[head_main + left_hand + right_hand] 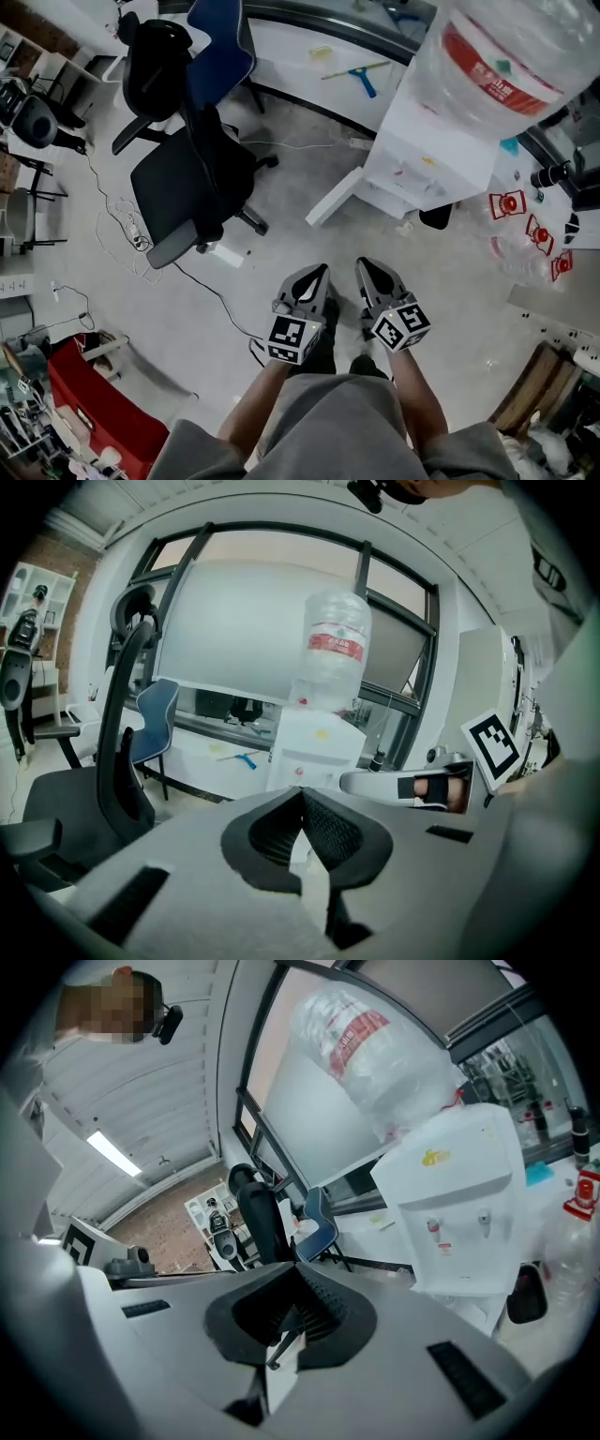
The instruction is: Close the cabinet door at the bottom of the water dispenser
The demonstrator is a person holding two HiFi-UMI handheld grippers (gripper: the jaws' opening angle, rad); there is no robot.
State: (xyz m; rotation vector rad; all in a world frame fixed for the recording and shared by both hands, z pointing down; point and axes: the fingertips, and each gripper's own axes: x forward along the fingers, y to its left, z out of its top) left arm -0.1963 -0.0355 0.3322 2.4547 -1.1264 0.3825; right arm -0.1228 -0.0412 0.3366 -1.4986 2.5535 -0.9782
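The white water dispenser (441, 141) with a big clear bottle (497, 66) on top stands at the upper right of the head view. Its bottom cabinet door (335, 195) hangs open, swung out to the left over the floor. My left gripper (322, 270) and right gripper (364, 264) are side by side in front of me, below the dispenser and apart from the door, both shut with nothing between the jaws. The dispenser (314, 747) shows ahead in the left gripper (302, 794) view. In the right gripper (296, 1269) view the dispenser (459, 1213) stands to the right.
A black office chair (187, 187) and a blue chair (220, 47) stand left of the dispenser. Cables (122, 220) trail over the floor at the left. A red box (94, 394) sits at the lower left. Red-labelled bottles (525, 225) lie to the right.
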